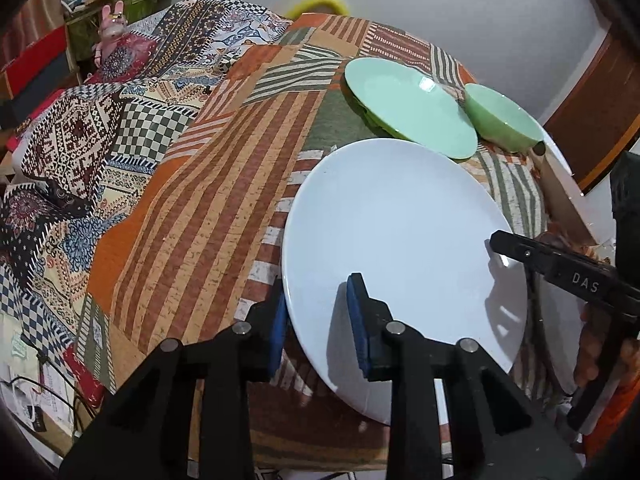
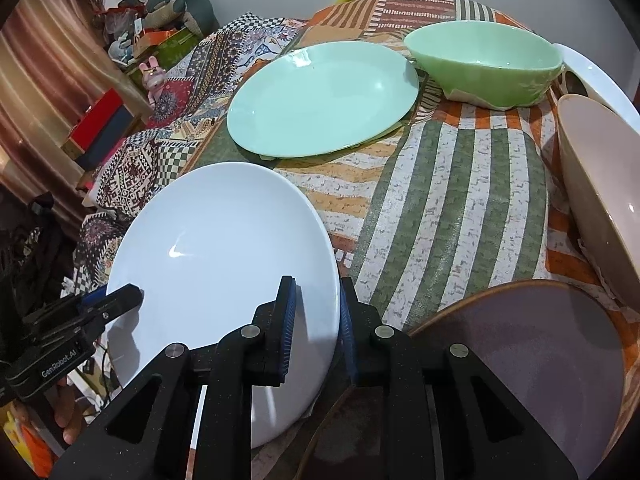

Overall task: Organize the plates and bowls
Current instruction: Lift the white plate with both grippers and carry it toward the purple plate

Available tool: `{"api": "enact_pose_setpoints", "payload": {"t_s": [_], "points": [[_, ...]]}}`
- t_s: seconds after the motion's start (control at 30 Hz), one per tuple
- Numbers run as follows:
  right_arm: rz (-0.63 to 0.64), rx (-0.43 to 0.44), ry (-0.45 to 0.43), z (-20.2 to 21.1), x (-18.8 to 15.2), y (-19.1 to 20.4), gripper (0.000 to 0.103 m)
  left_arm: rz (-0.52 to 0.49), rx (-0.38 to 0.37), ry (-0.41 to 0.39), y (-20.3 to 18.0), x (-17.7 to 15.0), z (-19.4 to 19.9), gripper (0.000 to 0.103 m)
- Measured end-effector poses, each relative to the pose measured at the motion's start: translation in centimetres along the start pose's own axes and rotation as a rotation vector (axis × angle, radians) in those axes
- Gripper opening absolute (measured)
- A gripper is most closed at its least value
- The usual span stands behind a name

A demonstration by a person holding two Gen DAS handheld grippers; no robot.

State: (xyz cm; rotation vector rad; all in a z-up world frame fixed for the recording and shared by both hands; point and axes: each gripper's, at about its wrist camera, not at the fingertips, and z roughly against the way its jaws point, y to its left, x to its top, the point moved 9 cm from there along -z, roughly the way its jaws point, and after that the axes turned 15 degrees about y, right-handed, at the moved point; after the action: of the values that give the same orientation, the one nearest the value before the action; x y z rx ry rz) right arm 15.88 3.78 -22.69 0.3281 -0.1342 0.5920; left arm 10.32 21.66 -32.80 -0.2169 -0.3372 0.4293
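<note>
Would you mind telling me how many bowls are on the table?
2, maybe more hidden. A green bowl sits at the far side beside the green plate; a beige bowl sits at the right edge, cut off by the frame.

Cluttered room behind a cloth-covered table

A plain pale wall [image 1: 460, 4] fills the upper right of the frame; a striped patchwork tablecloth [image 1: 224, 184] covers the middle. Upper left holds stacked boxes [image 1: 36, 64], a pink rabbit toy [image 1: 114, 26] and a brownish curtain [image 2: 48, 92]; a wooden door [image 1: 596, 120] stands far right.
</note>
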Motion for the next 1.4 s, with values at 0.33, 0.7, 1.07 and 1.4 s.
{"api": "enact_pose_setpoints", "payload": {"t_s": [0.33, 0.7, 1.07, 1.4], "points": [[0.028, -0.009, -0.061, 2.4, 0.0, 0.8, 0.019, 0.007, 0.002, -0.042, -0.5, 0.2, 2.5, 0.029], [0.034, 0.016, -0.131, 5.5, -0.3, 1.4, 0.019, -0.022, 0.005, -0.106, -2.4, 0.0, 6.2, 0.029], [0.019, 0.015, -0.207, 9.2, -1.8, 0.3, 0.019, -0.08, -0.005, -0.146, -5.9, -0.8, 8.9, 0.029], [-0.027, 0.007, -0.266, 12.1, -3.8, -1.9, 0.019, -0.151, -0.013, -0.158, -10.1, -1.8, 10.1, 0.029]]}}
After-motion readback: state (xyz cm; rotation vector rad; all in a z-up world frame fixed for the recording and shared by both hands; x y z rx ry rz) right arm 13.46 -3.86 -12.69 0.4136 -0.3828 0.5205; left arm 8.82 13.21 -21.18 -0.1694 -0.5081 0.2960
